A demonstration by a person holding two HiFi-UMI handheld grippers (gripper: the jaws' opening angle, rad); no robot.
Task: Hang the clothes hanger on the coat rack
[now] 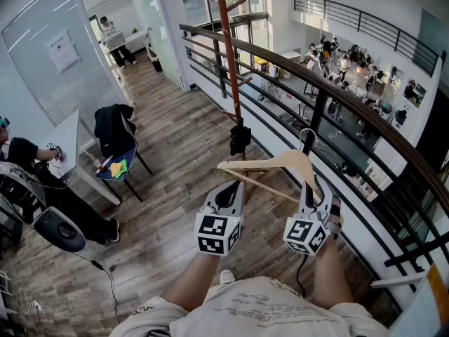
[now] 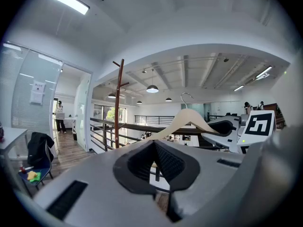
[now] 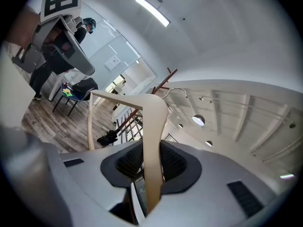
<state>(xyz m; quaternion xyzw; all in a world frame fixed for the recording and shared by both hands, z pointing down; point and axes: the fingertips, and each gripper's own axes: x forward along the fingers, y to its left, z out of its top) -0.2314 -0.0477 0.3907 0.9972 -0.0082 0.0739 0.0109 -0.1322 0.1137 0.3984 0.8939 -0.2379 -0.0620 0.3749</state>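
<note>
**Item:** pale wooden clothes hanger [image 1: 263, 162] with a thin metal hook. We find it in the air in front of the person, hook uppermost. It is short of the reddish-brown wooden coat rack pole [image 1: 228, 48] and not yet on any peg.

**Holder:** the right gripper [image 1: 311, 188] is clamped on one sloping arm of the hanger, just beside the neck. The wood fills the gap between its dark pads. The left gripper [image 1: 235, 186] has its jaws together on nothing. It sits near the hanger's other end, and we cannot tell whether it touches.

**Hazards, in our judgement:**
- The grip is off-centre on a smooth arm, so the hanger could swivel or slide between the pads as it is raised.
- The hook is small and the pegs slant, so a slightly wrong approach could skate off the peg instead of seating.
- The dark metal railing with a wooden top rail [image 1: 337, 90] runs just beside the rack, and a dropped hanger could go over it to the floor below.
- A black bundle [image 1: 240, 139] already hangs low on the pole and could snag the hanger's bar.

**Pose:** both forearms reach forward side by side. The grippers are roughly level, with their marker cubes towards the body.
</note>
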